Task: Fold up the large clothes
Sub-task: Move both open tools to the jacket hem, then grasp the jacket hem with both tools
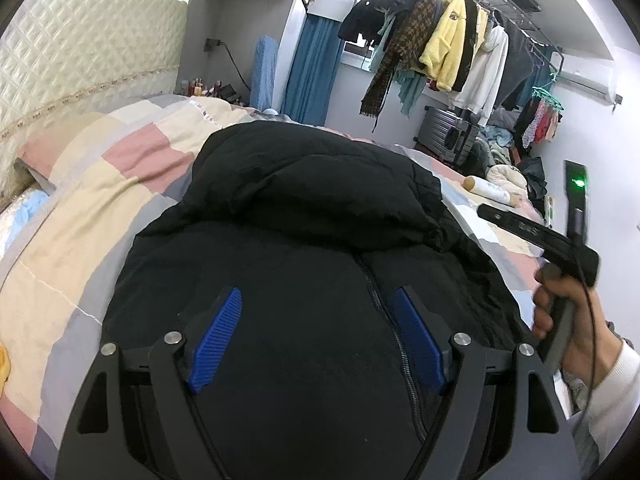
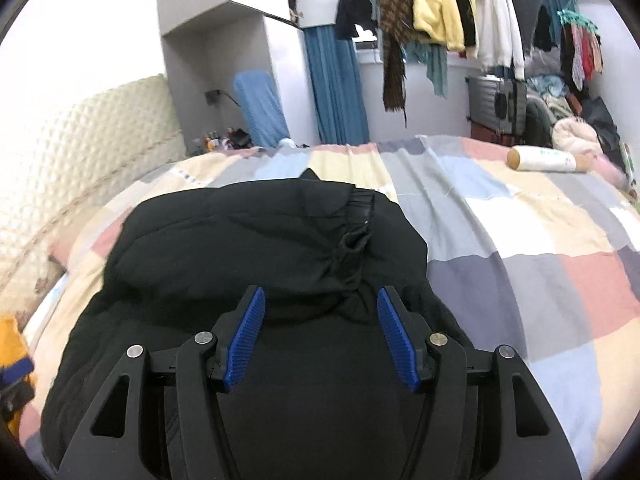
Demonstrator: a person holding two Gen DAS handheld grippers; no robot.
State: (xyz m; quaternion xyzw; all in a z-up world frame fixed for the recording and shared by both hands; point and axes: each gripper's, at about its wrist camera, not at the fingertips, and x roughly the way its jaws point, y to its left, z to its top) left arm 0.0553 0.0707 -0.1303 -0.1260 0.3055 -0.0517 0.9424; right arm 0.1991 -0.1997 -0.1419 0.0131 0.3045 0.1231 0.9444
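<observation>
A large black puffer jacket (image 1: 304, 208) lies on the patchwork bedspread (image 1: 120, 168), zip up, with a sleeve folded across its upper part. My left gripper (image 1: 318, 300) is open and empty, hovering over the jacket's lower body by the zip. In the right wrist view the jacket (image 2: 240, 240) lies the same way, its elastic cuff (image 2: 356, 220) on top. My right gripper (image 2: 320, 300) is open and empty just above the folded sleeve. The right gripper also shows in the left wrist view (image 1: 532, 236), held by a hand at the jacket's right side.
A quilted cream headboard (image 1: 80, 60) stands at the left. A white bottle (image 2: 548, 159) lies on the far right of the bed. A rack of hanging clothes (image 1: 452, 40) and a suitcase (image 1: 448, 132) stand beyond the bed. An orange item (image 2: 12, 344) sits at the left edge.
</observation>
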